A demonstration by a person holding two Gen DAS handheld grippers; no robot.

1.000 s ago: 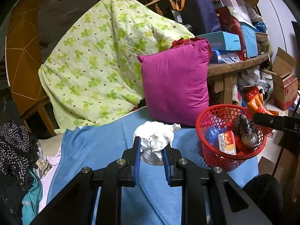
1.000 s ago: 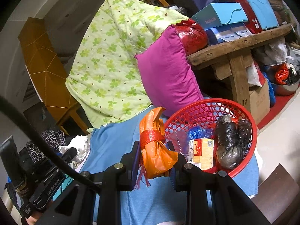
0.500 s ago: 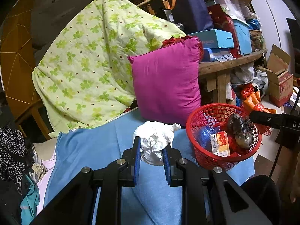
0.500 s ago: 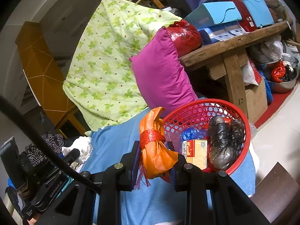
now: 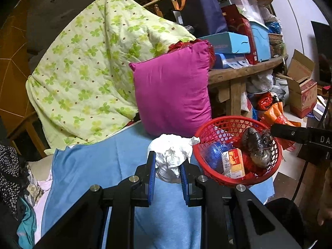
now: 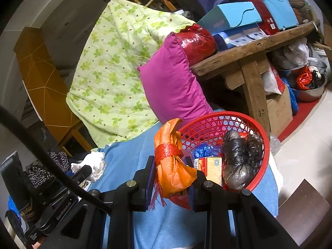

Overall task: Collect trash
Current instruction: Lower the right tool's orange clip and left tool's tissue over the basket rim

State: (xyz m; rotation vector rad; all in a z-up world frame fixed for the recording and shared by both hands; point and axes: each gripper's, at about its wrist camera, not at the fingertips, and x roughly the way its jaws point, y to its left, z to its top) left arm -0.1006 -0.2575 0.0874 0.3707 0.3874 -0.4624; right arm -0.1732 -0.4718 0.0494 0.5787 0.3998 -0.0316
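Both tools are loaded and the step in hand looks like the carry to the bin. In the left wrist view the left gripper (image 5: 167,171) sits at lower centre, its blue pads clamped on a crumpled white wad (image 5: 170,155), which is held above the blue sheet (image 5: 99,166) just left of the red basket (image 5: 209,127) at lower right. In the right wrist view the right gripper (image 6: 171,179) is closed tight on an orange bag (image 6: 172,166) tied with a red band, at lower centre, with the bag overlapping the near left rim of the basket. The basket stands on the sheet in front of the pink pillow (image 5: 172,95) and already holds a black bag (image 6: 238,159), a small carton (image 6: 211,168) and something blue. By my reading, the next move calls for bringing each load over the basket's opening, clear of the rim, then letting go so it drops inside; the right load looks nearer to that than the left.
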